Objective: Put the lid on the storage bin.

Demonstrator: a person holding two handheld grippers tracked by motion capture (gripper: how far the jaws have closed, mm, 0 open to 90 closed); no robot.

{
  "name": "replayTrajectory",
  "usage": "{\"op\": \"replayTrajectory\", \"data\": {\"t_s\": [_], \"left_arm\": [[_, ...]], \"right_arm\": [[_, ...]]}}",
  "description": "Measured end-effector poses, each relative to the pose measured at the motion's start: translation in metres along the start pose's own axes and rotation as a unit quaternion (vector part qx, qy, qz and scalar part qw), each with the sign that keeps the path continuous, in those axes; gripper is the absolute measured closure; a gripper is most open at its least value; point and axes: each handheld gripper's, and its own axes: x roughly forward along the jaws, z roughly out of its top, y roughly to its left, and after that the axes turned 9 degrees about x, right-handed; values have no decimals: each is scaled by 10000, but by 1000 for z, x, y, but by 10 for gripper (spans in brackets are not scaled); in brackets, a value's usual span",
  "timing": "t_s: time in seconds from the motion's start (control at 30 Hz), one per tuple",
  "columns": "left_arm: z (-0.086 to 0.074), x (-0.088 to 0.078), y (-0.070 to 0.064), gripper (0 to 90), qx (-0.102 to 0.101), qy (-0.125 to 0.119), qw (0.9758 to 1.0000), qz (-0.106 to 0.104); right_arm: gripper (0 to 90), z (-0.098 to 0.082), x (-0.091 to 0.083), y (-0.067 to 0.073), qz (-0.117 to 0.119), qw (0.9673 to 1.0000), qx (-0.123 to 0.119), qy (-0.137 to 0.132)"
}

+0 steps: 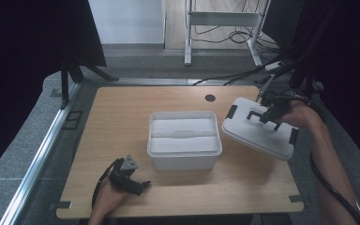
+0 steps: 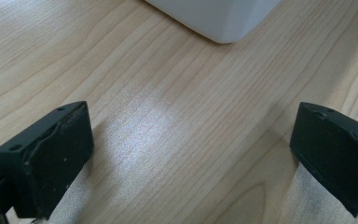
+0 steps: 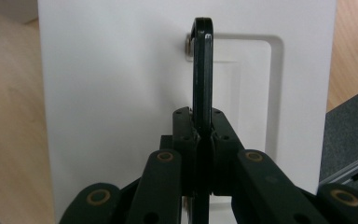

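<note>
Nearest the camera, the left gripper (image 1: 130, 179) rests on the desk (image 1: 122, 117) near its front left corner, its jaws standing wide apart over bare wood with nothing between them; in the left gripper view a corner of the white box (image 2: 219, 18) sits just beyond them. One white box (image 1: 184, 139) stands open near the middle of the desk, and one white lid (image 1: 258, 133) with dark clips at its ends hangs tilted over the right edge, just beside the box and seemingly clear of it. The right gripper (image 1: 268, 114) has its jaws clamped fully on the lid's black handle (image 3: 203, 70), which stands upright from its recess in the right gripper view. By the look of it, the step in hand is carrying the lid away from the box, or back to it; which of the two cannot be told. Next, the lid needs a level, steady carry, since it hangs by a thin hinged handle and could swing. Counted: one box, one lid, two grippers.
</note>
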Motion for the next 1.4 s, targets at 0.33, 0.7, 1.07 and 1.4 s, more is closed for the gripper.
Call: {"op": "replayTrajectory", "data": {"t_s": [0.33, 0.7, 1.07, 1.4], "left_arm": [[0, 0, 0, 0, 2, 5, 10000, -6], [0, 0, 0, 0, 9, 8, 10000, -3], [0, 0, 0, 0, 0, 9, 10000, 8], [0, 0, 0, 0, -2, 12, 10000, 9]], "right_arm": [[840, 9, -54, 20, 202, 9981, -506, -298], [839, 50, -63, 60, 398, 9927, -1110, -269], [839, 101, -44, 103, 571, 9828, -1735, -283], [839, 146, -21, 140, 648, 9743, -2143, -258]]}}
